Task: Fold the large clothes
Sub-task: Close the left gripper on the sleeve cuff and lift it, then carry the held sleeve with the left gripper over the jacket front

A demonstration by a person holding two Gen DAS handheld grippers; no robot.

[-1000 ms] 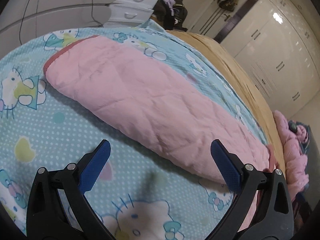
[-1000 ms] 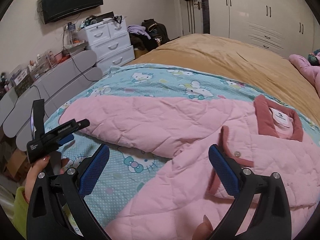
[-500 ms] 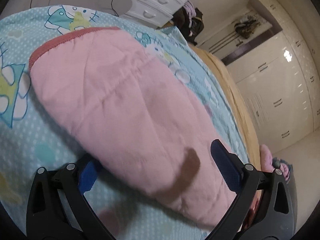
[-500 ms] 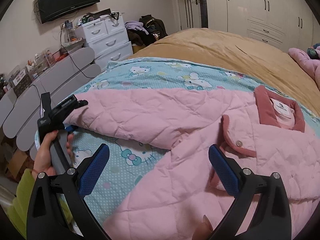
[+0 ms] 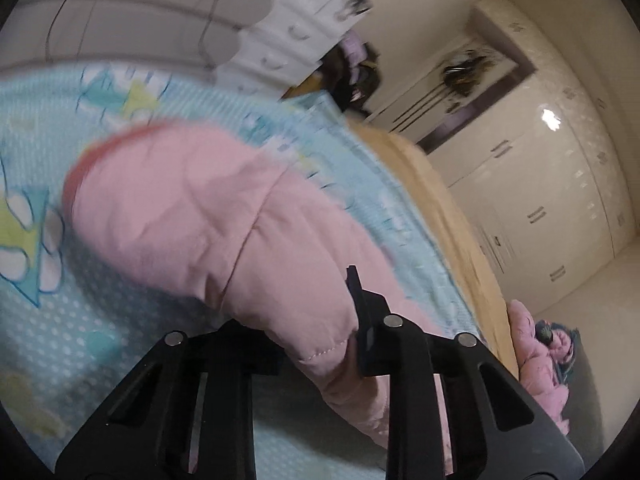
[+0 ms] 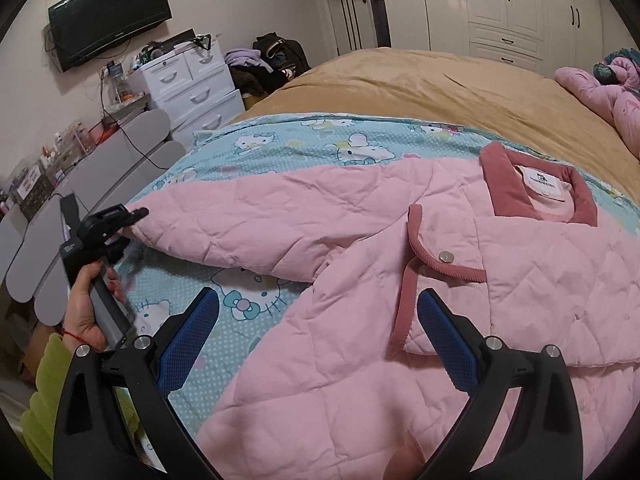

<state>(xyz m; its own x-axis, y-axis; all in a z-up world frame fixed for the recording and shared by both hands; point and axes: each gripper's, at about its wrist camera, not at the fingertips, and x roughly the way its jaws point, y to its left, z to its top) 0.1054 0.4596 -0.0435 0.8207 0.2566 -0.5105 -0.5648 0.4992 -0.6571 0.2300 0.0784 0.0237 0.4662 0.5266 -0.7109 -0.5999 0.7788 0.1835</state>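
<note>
Jacket sleeve (image 5: pixel 224 232) pinched by left gripper (image 5: pixel 320 344); right gripper (image 6: pixel 316 344) spread above.

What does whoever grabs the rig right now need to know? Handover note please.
Left gripper: shut on the sleeve near its cuff end.
Right gripper: open, hovering above the jacket front, holding nothing.
Jacket lies face up on the Hello Kitty sheet, sleeve stretched out sideways, collar far right.
Done: sleeve gripped. No fold visible.
Left: bring sleeve across the body, then fold the rest.
</note>
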